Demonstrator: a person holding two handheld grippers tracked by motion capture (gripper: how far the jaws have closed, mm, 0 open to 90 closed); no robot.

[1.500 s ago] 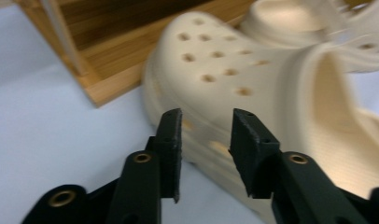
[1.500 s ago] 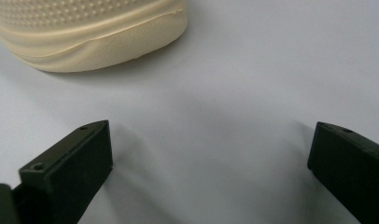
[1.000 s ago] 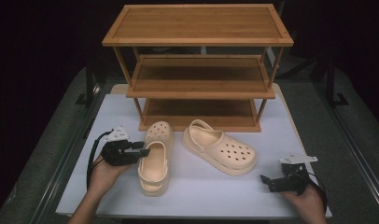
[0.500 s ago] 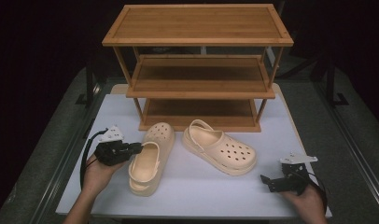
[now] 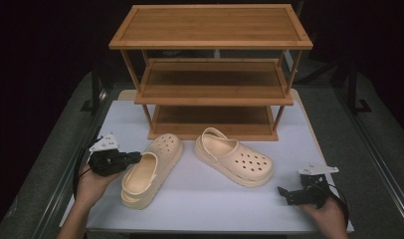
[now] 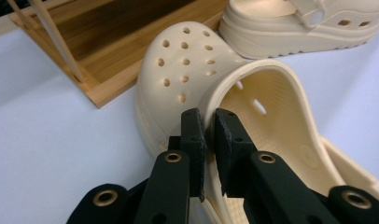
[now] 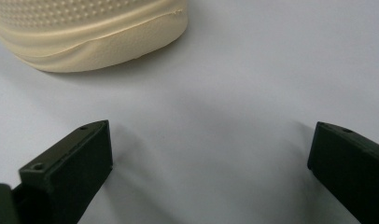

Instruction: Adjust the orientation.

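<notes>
Now the left gripper's [image 6: 207, 140] fingers, just closing, clamp the near clog's [image 5: 149, 169] side rim between them.

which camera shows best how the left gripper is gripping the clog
The left gripper view: the left hand-held gripper has its jaws clamped on the clog collar rim, seen close up. The high view shows gripper and clog small; the right gripper view shows the other clog.
</notes>
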